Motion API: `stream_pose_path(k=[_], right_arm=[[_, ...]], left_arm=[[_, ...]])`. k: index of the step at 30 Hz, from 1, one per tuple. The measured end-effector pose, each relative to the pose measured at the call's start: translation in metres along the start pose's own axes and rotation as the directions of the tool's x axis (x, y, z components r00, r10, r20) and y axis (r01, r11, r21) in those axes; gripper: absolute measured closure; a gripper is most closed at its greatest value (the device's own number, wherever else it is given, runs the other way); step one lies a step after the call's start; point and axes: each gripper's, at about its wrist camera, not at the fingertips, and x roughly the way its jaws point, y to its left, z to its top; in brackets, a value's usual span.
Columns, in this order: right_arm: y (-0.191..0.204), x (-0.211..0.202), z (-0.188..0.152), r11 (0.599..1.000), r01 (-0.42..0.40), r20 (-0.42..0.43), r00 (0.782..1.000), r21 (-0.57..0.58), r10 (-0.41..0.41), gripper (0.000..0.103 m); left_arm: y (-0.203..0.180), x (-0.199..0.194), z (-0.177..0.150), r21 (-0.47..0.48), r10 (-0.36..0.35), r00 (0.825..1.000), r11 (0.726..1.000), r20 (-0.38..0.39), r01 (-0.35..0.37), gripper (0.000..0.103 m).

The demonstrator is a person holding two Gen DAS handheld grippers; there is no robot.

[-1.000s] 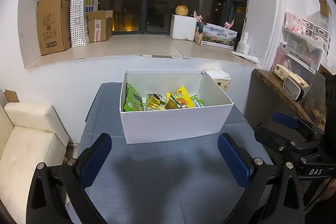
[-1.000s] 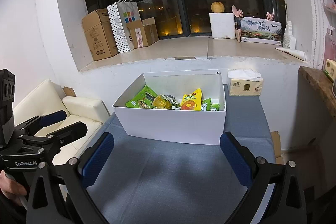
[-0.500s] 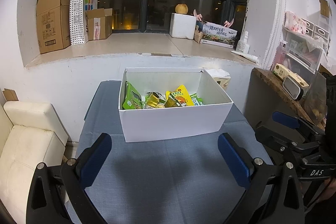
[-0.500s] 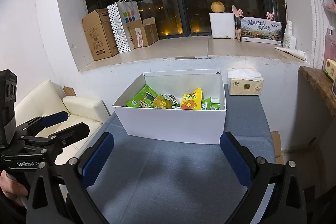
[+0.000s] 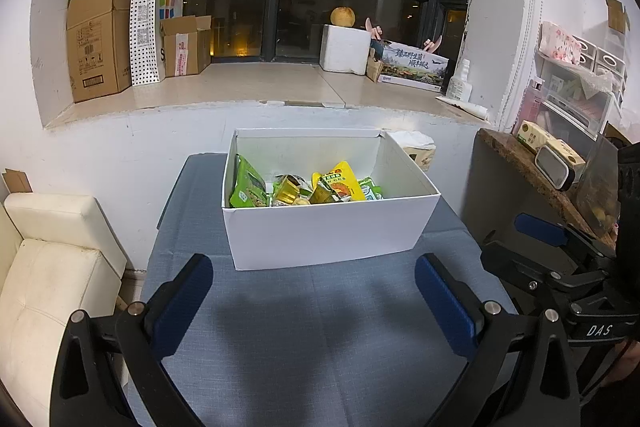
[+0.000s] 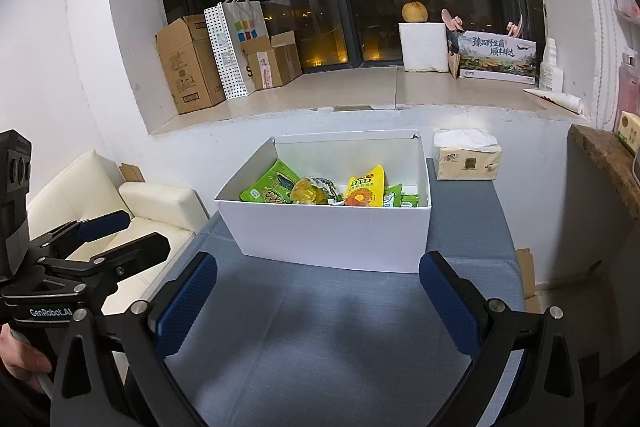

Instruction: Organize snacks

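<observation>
A white cardboard box (image 5: 328, 231) (image 6: 336, 235) stands at the far half of the blue-grey table (image 5: 320, 339) (image 6: 320, 339). Inside it lie several snack packets: a green bag (image 5: 248, 187) (image 6: 272, 183) at the left, gold-wrapped sweets (image 5: 290, 191) (image 6: 308, 189) in the middle, a yellow bag (image 5: 342, 181) (image 6: 364, 187) to the right. My left gripper (image 5: 314, 299) is open and empty, hovering over the table in front of the box. My right gripper (image 6: 318, 301) is also open and empty, at about the same distance from the box.
A tissue box (image 6: 468, 163) sits on the table right of the white box. A cream sofa (image 5: 44, 275) stands to the left and a dark side counter (image 5: 532, 175) to the right. The window ledge (image 5: 240, 87) behind carries cardboard boxes and a paper bag.
In the left wrist view the box and ledge sit slightly higher than a second ago. The right wrist view is almost unchanged. Both grippers stay open and empty.
</observation>
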Motion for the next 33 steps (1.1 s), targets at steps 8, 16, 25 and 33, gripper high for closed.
stream_pose_path(k=[8, 16, 25, 33], right_arm=[[0.0013, -0.0003, 0.0005, 1.000, -0.004, -0.001, 1.000, -0.002, 0.004, 0.000], [0.0019, 0.0005, 0.0003, 1.000, -0.003, -0.004, 1.000, -0.004, 0.003, 0.000], [0.0032, 0.0000, -0.0011, 1.000, -0.009, -0.004, 1.000, -0.011, 0.009, 0.000], [0.0032, 0.0006, -0.0006, 1.000, -0.014, -0.005, 1.000, -0.013, 0.014, 0.000]], left_arm=[[0.0000, 0.0012, -0.0002, 0.003, 0.000, 1.000, 1.000, -0.003, 0.000, 0.000], [0.0001, 0.0017, -0.0025, 0.005, 0.001, 1.000, 1.000, -0.005, -0.001, 0.000], [0.0007, 0.0022, -0.0031, 0.005, -0.001, 1.000, 1.000, -0.006, 0.001, 0.000], [0.0027, 0.0056, -0.0031, 0.005, -0.001, 1.000, 1.000, -0.010, 0.001, 0.000]])
